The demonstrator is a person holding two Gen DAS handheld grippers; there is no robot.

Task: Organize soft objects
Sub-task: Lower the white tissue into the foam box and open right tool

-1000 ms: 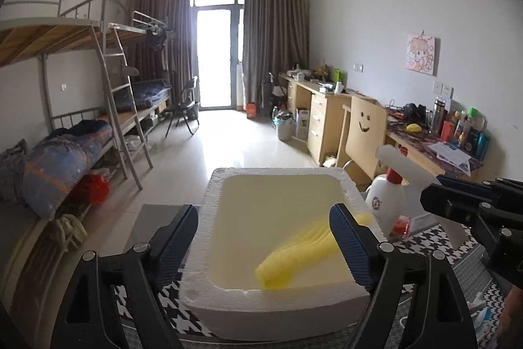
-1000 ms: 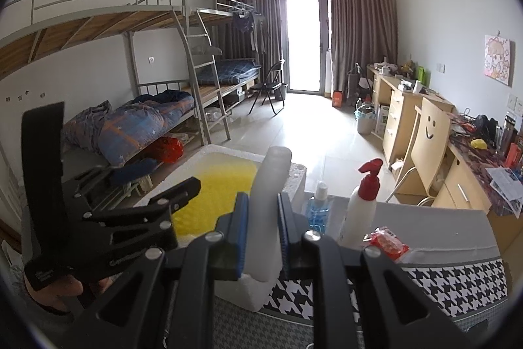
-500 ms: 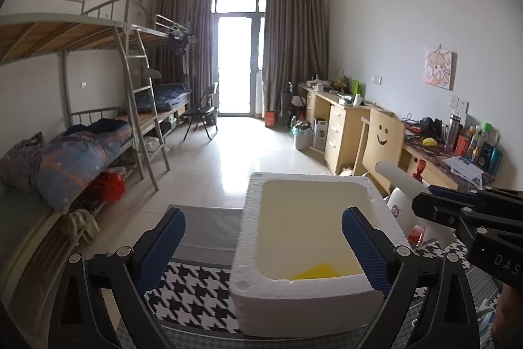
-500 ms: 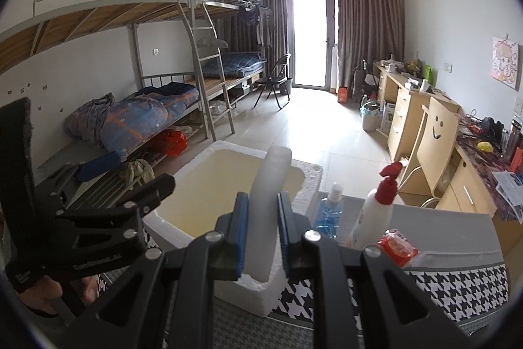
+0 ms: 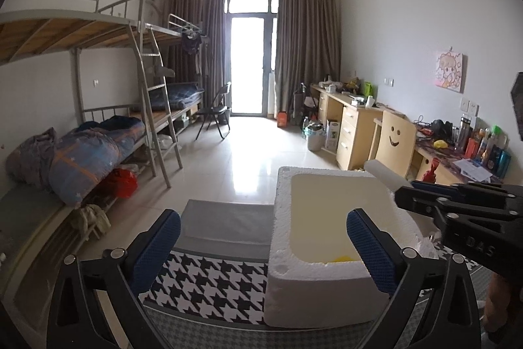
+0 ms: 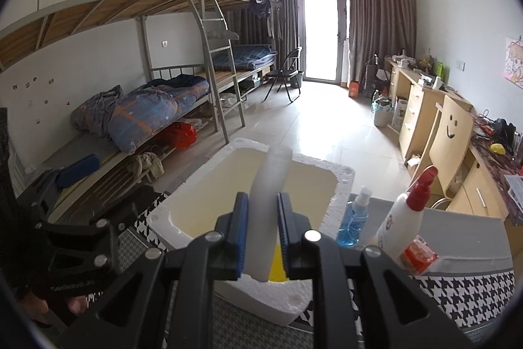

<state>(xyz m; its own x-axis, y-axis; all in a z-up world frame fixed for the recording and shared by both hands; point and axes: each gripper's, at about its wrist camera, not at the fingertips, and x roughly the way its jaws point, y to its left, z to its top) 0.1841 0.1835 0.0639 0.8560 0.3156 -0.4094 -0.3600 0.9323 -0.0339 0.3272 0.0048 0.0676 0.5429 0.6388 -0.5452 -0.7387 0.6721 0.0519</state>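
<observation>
left tongs (image 5: 263,239) just opened wide, nothing between | right tongs (image 6: 261,226) gripped white foam tube (image 6: 269,185) over foam box (image 6: 341,185) | spray bottles (image 6: 354,215) beside box on tabletop (image 6: 464,229)

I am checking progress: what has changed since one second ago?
The left tongs let go of the yellow cloth, opened wide and drew back from the foam box. The right tongs stay clamped on the white foam tube.

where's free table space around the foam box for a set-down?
Left of the foam box: bare houndstooth cloth and grey mat, no items. Right of the box it is crowded: blue spray bottle, white pump bottle, red packet. Bare cloth resumes beyond them, near the table's right edge.
</observation>
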